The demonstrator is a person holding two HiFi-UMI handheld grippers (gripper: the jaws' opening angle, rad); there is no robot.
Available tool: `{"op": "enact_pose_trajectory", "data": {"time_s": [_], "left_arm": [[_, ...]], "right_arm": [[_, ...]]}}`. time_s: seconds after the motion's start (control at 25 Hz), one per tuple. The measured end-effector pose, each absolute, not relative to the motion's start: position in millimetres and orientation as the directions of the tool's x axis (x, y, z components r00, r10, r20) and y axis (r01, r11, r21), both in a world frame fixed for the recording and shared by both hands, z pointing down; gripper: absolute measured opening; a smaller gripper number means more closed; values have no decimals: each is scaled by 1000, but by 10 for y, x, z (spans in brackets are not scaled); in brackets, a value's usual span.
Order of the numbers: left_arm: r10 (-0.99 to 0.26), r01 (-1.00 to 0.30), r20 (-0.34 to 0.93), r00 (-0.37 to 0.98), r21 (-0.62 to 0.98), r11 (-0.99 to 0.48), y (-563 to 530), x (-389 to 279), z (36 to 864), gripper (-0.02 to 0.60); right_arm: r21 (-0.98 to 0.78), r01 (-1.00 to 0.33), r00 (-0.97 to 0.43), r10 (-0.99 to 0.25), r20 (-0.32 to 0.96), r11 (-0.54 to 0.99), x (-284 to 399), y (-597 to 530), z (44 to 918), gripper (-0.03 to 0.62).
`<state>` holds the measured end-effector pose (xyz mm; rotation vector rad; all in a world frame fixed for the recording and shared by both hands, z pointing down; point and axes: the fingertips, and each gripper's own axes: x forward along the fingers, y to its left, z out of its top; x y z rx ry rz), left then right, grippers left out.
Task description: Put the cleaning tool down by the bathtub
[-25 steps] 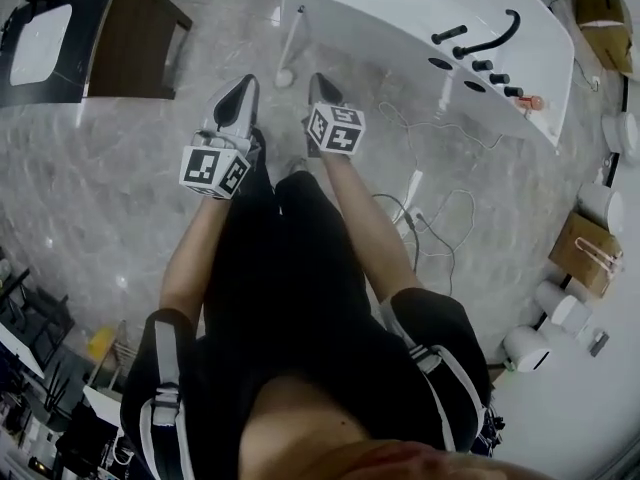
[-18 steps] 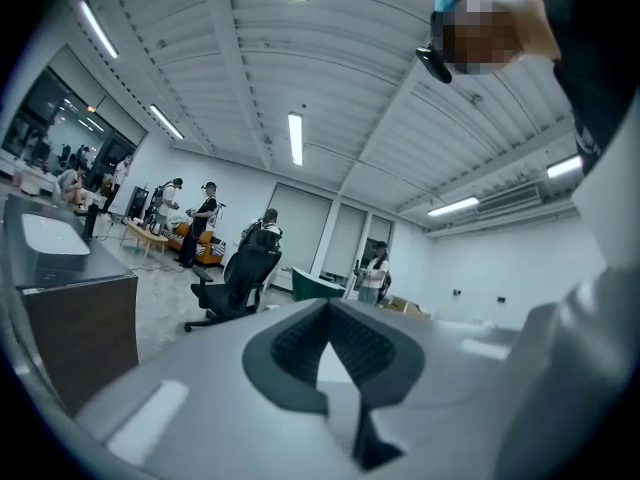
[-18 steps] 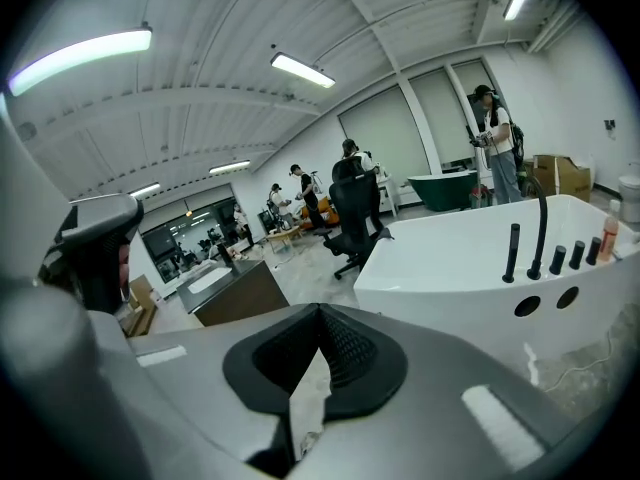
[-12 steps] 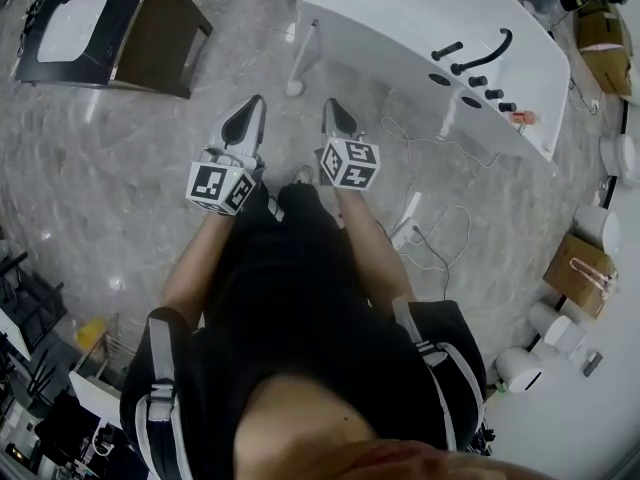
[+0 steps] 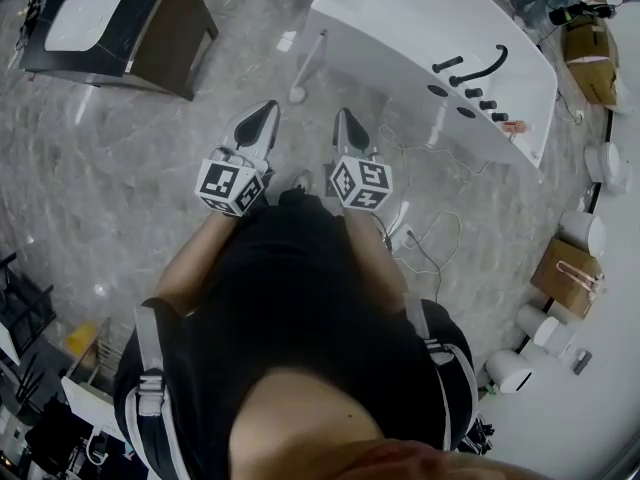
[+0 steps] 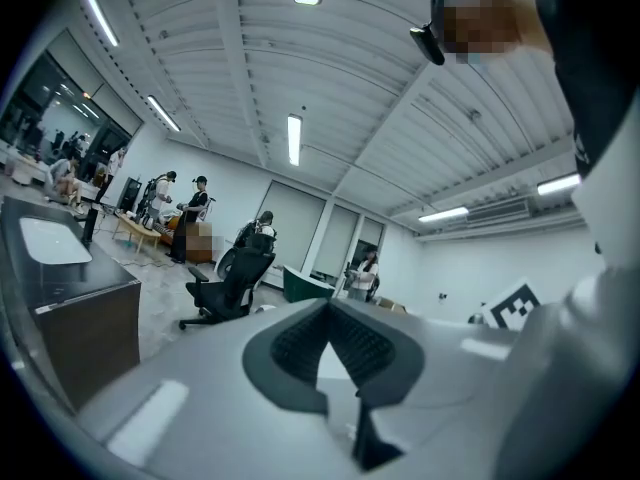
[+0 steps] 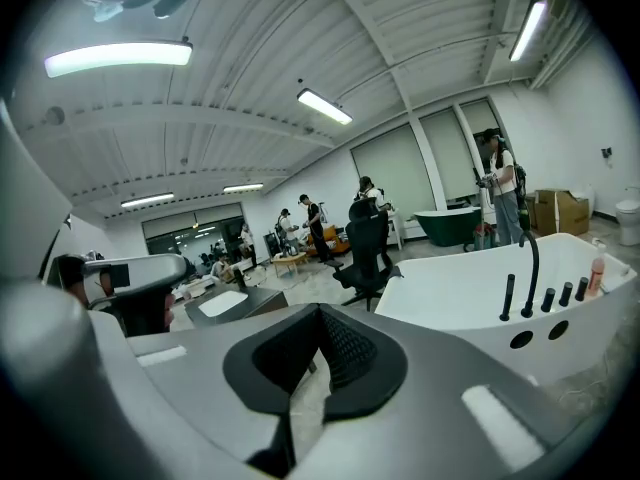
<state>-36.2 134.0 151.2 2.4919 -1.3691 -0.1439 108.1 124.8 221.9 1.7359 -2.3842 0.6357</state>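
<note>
Marble floor (image 5: 120, 168) lies underfoot. Left gripper (image 5: 268, 110) and right gripper (image 5: 343, 118) are both closed together, holding nothing. At twelve o'clock the tool (image 5: 308, 66) leans on the tub (image 5: 400, 28). Likely risks: a nudge could slide it flat, and the cables (image 5: 420, 238) at four o'clock could snag feet.

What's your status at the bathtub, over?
Left gripper, right gripper shut, empty. Cleaning tool down, leaning on bathtub. Power strip on floor nearby.
</note>
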Motion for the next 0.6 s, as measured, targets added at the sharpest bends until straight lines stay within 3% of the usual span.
{"op": "enact_pose_trajectory", "data": {"time_s": [0.6], "left_arm": [[-804,-777,22,594,273,-567,1303,-596,1328,8]], "right_arm": [[-216,-947,-279,-942,185,238,885,1434,1506,0]]}}
